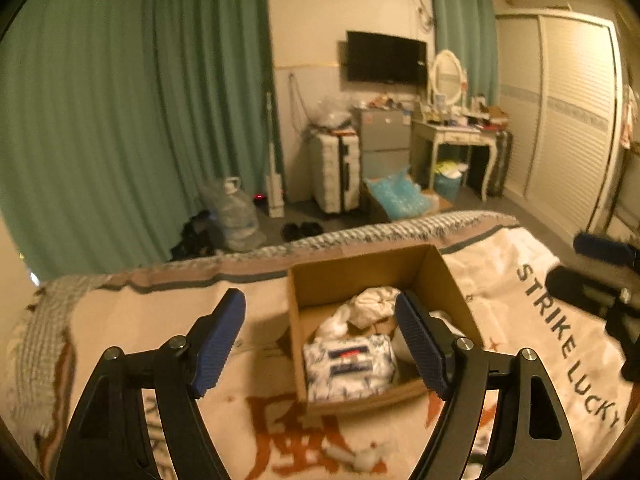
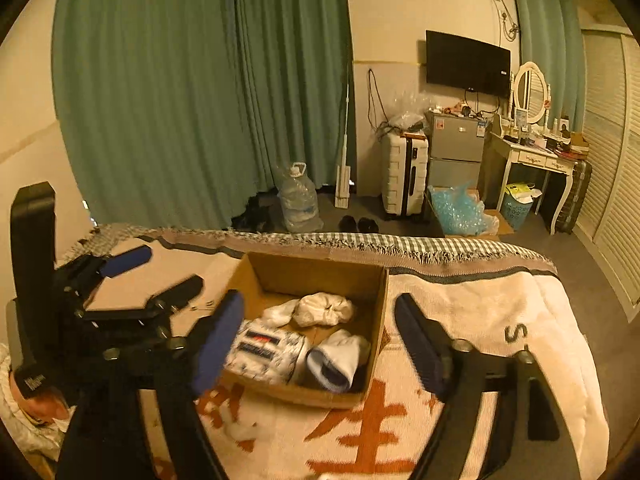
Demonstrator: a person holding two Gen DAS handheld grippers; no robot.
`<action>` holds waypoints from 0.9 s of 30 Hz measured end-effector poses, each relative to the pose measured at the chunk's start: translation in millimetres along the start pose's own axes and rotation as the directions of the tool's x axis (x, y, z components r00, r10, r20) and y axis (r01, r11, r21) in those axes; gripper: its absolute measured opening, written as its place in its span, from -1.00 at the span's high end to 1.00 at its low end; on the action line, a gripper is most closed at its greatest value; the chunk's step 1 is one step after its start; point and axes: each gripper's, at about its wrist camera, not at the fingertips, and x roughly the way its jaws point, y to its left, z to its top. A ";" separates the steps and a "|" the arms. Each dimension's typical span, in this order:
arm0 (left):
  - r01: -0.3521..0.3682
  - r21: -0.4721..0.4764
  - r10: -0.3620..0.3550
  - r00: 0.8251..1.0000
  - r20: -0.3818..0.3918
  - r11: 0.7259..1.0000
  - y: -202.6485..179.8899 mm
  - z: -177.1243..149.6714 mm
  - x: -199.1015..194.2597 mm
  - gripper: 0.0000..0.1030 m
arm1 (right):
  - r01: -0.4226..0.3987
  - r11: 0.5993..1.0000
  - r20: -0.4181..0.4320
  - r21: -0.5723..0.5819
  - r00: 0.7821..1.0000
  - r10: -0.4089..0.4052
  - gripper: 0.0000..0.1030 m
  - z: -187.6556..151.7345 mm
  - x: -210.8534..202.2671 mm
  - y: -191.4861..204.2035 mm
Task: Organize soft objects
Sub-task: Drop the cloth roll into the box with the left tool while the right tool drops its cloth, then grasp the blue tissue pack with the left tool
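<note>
one cardboard box [image 2: 276, 276] sits open on the bed blanket [image 2: 472, 320], with its top wide open. inside it i count three soft things. a printed white bundle [image 2: 272, 350] with blue and red stripes lies at the near side. a round cream bundle [image 2: 324, 310] lies at the far side. a white sock roll [image 2: 340, 358] with a pale blue edge lies at the near right, just beside the printed bundle. a bit of white fluff pokes out between them, too blurry to name. one small white fluffy thing [image 1: 370, 458] lies on the blanket outside the box, near its front. there are two grippers. the left gripper [image 1: 320, 340] hangs over the box with its blue fingers spread wide apart, holding nothing. the right gripper [image 2: 320, 344] is spread wide too, holding nothing and touching nothing. in the right view the left gripper [image 2: 154, 276] is seen at the side of the box.
</note>
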 end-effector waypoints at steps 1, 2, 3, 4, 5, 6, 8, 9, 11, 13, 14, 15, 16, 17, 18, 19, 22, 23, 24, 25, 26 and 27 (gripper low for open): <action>-0.001 -0.001 0.001 1.000 -0.004 1.000 -0.4 -1.2 -6.3 -0.52 | -0.002 1.000 -0.003 -0.011 1.000 0.002 -0.59 -5.1 -10.0 3.5; -0.002 -0.001 0.002 1.000 -0.010 1.000 -1.7 -3.5 -16.4 -0.52 | -0.003 1.000 -0.009 -0.026 1.000 0.002 -0.59 -11.0 -19.4 7.2; -0.001 0.000 0.001 1.000 -0.015 1.000 -4.1 -6.4 -24.2 -0.52 | -0.004 0.999 -0.014 -0.039 1.000 0.003 -0.62 -16.1 -26.2 10.0; -0.004 0.007 0.004 1.000 -0.020 1.000 -9.4 -11.6 -33.8 -0.52 | -0.006 0.999 -0.014 -0.053 1.000 0.005 -0.65 -22.7 -34.9 13.0; -0.006 0.016 0.006 1.000 -0.023 1.000 -13.7 -16.1 -39.3 -0.52 | -0.009 0.998 -0.015 -0.064 1.000 0.008 -0.71 -29.0 -42.1 15.2; -0.007 0.023 0.008 1.000 -0.028 1.000 -19.1 -20.6 -42.6 -0.52 | -0.015 0.997 -0.019 -0.077 1.000 0.014 -0.71 -37.1 -49.6 17.1; -0.011 0.020 0.012 0.998 -0.063 1.000 -30.3 -40.2 -46.9 -0.52 | -0.028 0.995 -0.033 -0.095 0.999 0.025 -0.71 -51.8 -58.6 16.8; -0.007 0.014 0.008 0.997 -0.079 1.000 -31.7 -47.3 -47.2 -0.52 | -0.034 0.994 -0.043 -0.101 0.999 0.030 -0.71 -60.2 -60.9 15.3; 0.004 -0.032 -0.008 0.991 -0.136 0.999 -39.6 -71.2 -42.5 -0.52 | -0.035 0.994 -0.053 -0.106 0.998 0.029 -0.71 -73.6 -61.8 10.4; -0.011 -0.086 -0.003 0.986 -0.164 0.996 -45.5 -93.8 -37.8 -0.52 | -0.051 0.994 -0.082 -0.098 0.996 0.043 -0.71 -88.6 -57.4 0.9; -0.026 -0.117 0.004 0.982 -0.191 0.993 -49.5 -106.7 -33.1 -0.52 | -0.056 0.994 -0.094 -0.088 0.994 0.048 -0.71 -96.2 -55.0 -5.0; -0.038 -0.139 0.007 0.976 -0.220 0.990 -52.8 -117.2 -27.7 -0.52 | -0.052 0.996 -0.099 -0.078 0.994 0.044 -0.71 -101.1 -53.6 -9.3; -0.043 -0.153 0.005 0.971 -0.240 0.987 -54.8 -124.7 -23.7 -0.52 | -0.045 0.997 -0.108 -0.066 0.993 0.037 -0.71 -109.3 -51.7 -17.1; -0.050 -0.166 0.006 0.966 -0.259 0.985 -58.1 -132.6 -19.8 -0.52 | -0.041 0.997 -0.118 -0.061 0.992 0.034 -0.71 -112.9 -48.0 -22.2; -0.060 -0.183 0.007 0.960 -0.280 0.981 -62.0 -143.1 -14.5 -0.52 | -0.034 0.998 -0.131 -0.052 0.991 0.027 -0.71 -121.0 -45.1 -28.6; -0.064 -0.190 0.006 0.957 -0.291 0.980 -66.0 -150.1 -13.2 -0.52 | -0.029 0.999 -0.141 -0.044 0.990 0.023 -0.71 -127.9 -41.1 -32.6; -0.077 -0.196 0.005 0.939 -0.344 0.978 -77.6 -174.5 -5.4 -0.52 | -0.027 0.999 -0.196 -0.022 0.980 0.022 -0.71 -149.4 -30.1 -43.6; -0.074 -0.199 -0.004 0.931 -0.365 0.977 -81.6 -182.3 -3.6 -0.52 | -0.027 0.999 -0.210 -0.024 0.978 0.021 -0.71 -156.0 -26.7 -45.7; -0.067 -0.203 -0.018 0.921 -0.388 0.977 -85.4 -193.6 -2.8 -0.52 | -0.020 0.999 -0.222 -0.027 0.975 0.013 -0.71 -163.5 -23.7 -47.3; -0.060 -0.204 -0.028 0.915 -0.404 0.977 -88.4 -200.0 -2.0 -0.52 | -0.013 0.999 -0.237 -0.030 0.971 0.006 -0.71 -171.1 -19.3 -48.2; -0.054 -0.204 -0.037 0.908 -0.417 0.978 -90.6 -206.1 -2.0 -0.52 | -0.015 0.999 -0.249 -0.031 0.968 0.007 -0.71 -177.6 -16.6 -49.8; -0.047 -0.202 -0.045 0.903 -0.428 0.978 -94.0 -212.4 -1.1 -0.52 | -0.018 0.999 -0.266 -0.029 0.964 0.010 -0.71 -184.8 -13.5 -51.8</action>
